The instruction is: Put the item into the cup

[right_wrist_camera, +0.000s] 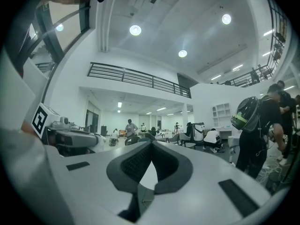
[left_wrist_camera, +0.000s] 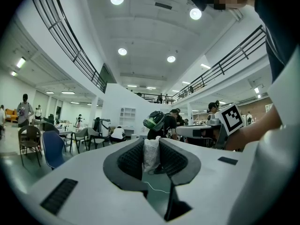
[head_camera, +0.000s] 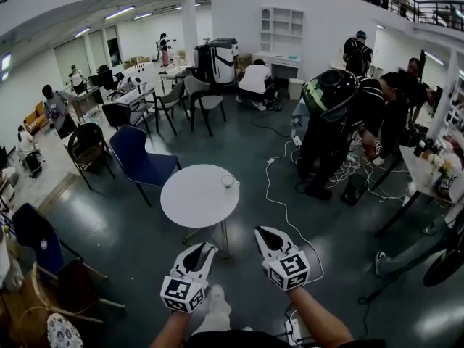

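A round white table (head_camera: 190, 203) stands ahead of me, and a clear glass cup (head_camera: 228, 181) sits near its right edge. Both grippers hang over the floor, short of the table's near edge. My left gripper (head_camera: 207, 248) is shut on a small whitish packet (left_wrist_camera: 151, 156), which stands upright between its dark pads (left_wrist_camera: 130, 159); the left gripper view shows this, while the packet is too small to make out in the head view. My right gripper (head_camera: 260, 231) is to the right of it, below the cup. In the right gripper view its jaw tips (right_wrist_camera: 150, 144) meet with nothing between them.
A blue chair (head_camera: 138, 158) and dark chairs (head_camera: 88, 145) stand left of the table. A white cable (head_camera: 279, 194) snakes over the floor on the right. People (head_camera: 341, 122) stand at the right by another table (head_camera: 424, 174). My shoe (head_camera: 216, 310) shows below the grippers.
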The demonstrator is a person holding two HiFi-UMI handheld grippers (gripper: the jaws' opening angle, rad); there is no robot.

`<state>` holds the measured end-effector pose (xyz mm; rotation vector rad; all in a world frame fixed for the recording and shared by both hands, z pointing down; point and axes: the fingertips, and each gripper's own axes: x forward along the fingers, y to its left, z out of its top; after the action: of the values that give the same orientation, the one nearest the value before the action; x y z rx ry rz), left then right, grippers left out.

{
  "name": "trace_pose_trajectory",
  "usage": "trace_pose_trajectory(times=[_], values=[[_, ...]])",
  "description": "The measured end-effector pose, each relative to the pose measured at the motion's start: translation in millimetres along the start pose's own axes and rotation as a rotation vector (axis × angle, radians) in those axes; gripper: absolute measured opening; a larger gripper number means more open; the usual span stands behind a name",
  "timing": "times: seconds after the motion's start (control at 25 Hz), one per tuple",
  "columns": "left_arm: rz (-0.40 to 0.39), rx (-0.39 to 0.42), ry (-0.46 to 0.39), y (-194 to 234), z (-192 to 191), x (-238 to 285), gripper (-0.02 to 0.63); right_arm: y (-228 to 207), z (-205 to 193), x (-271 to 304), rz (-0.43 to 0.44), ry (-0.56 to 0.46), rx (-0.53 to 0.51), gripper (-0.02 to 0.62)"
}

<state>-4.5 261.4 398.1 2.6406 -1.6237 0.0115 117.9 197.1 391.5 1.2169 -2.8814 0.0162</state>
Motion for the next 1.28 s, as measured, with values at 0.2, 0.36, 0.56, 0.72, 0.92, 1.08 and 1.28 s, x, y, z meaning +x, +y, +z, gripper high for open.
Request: trace_pose_trajectory(times=[0.2,0.36,0.56,0.72,0.92,1.08,1.28], values=[[-0.009,-0.014,0.001,15,-2,18,0.098,-7,4,20,0.017,-0.009,-0.01,0.017],[-0.018,-0.016,0.005,27,-2,36,0.098,-21,5,36,0.006,-0.004,-0.001,0.017],[-0.021,-0.016,0.001,45,-1,61,0.098,-42,2,58,-0.006,-0.001,0.002,0.017],[-0.018,-0.021,0.002,64,0,81,0.098,-54,1,81,-0.001,0.0,0.002,0.017],[-0.018,-0.024,0.013,88,0,104,0.098,-69,0,114,0.0,0.006,0.004,0.017],[-0.017,-0.029,0.019,108,0,124,0.098,-85,-2,137,-0.005,0.012,0.011,0.017],[-0.026,-0.048,0.029,125,2,157,0.098,-110,-3,159,-0.024,0.032,0.022,0.017]])
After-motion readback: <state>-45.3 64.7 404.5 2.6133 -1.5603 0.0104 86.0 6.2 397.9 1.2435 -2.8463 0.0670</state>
